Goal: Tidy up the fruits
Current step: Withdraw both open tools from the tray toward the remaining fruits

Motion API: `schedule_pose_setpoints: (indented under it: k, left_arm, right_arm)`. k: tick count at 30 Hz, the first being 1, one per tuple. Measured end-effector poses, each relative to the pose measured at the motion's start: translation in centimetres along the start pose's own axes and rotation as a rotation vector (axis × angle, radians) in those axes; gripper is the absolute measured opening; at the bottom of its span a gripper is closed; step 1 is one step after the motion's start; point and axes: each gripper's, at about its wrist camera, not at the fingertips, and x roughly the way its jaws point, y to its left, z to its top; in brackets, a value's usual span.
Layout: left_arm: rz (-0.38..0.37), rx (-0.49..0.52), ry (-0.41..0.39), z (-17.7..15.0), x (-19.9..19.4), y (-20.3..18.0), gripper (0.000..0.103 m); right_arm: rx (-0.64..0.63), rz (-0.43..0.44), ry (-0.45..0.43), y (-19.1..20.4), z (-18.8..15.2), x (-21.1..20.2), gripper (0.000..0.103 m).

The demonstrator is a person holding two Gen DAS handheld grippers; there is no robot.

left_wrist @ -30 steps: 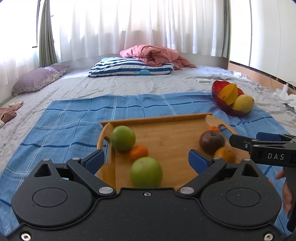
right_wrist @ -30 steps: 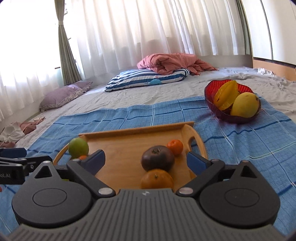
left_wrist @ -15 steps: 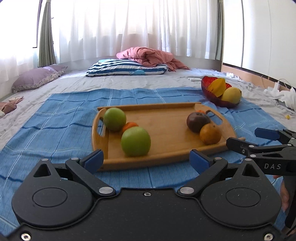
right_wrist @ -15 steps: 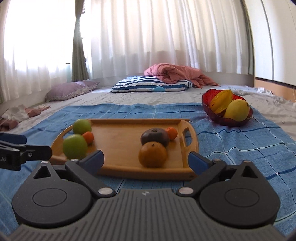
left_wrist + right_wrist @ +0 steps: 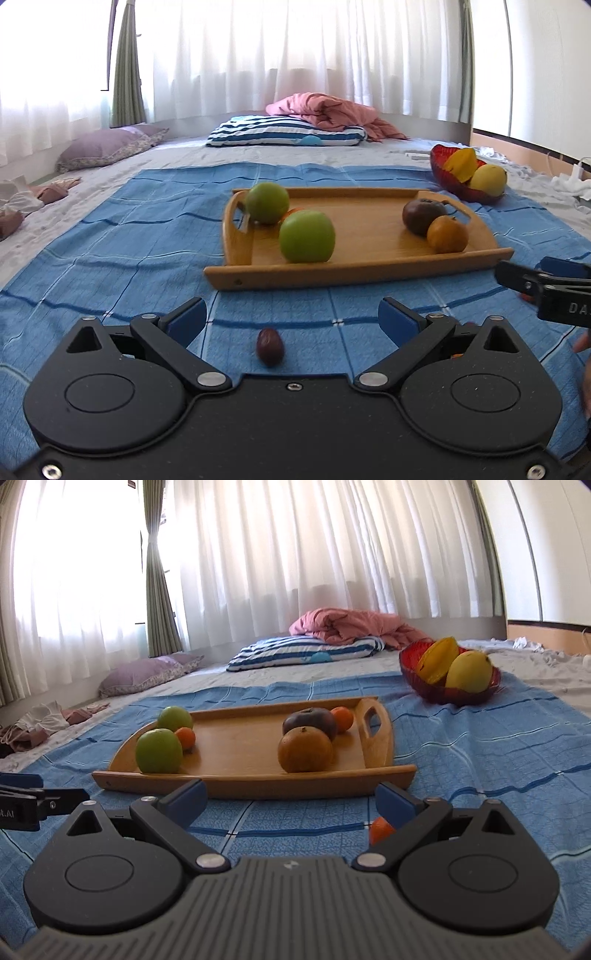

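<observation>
Two green apples (image 5: 306,236); three oranges (image 5: 305,748)

Legible text appears in two places, both on gripper bodies.

1. In the left wrist view, the right gripper (image 5: 517,275) enters at the right border. Its black side bar carries white capital letters reading "DA"; the picture border cuts the rest off.

2. In the right wrist view, the left gripper (image 5: 55,799) enters at the left border. Its black side bar carries white characters reading "t.AI"; the start is cut off by the picture border.

No other text, number or sign is readable.
</observation>
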Motion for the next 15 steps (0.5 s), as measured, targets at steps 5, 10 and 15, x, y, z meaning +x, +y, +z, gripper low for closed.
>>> schedule_pose_setpoints:
  k: [5,10,15]
  left_arm:
    - [0.032,0.018,-0.014,-0.9,-0.4,0.0,0.100]
    - [0.043,0.020,-0.016,-1.7,-0.8,0.0,0.100]
    - [0.053,0.017,-0.010,-2.4,-0.9,0.0,0.100]
  right_arm:
    - [-0.076,-0.009,-0.016,0.8,-0.7,-1.1,0.103]
    - [-0.142,0.015,-0.003,1.2,-1.5,-1.7,0.103]
    - [-0.176,0.038,-0.002,1.3,-1.8,-1.9,0.102]
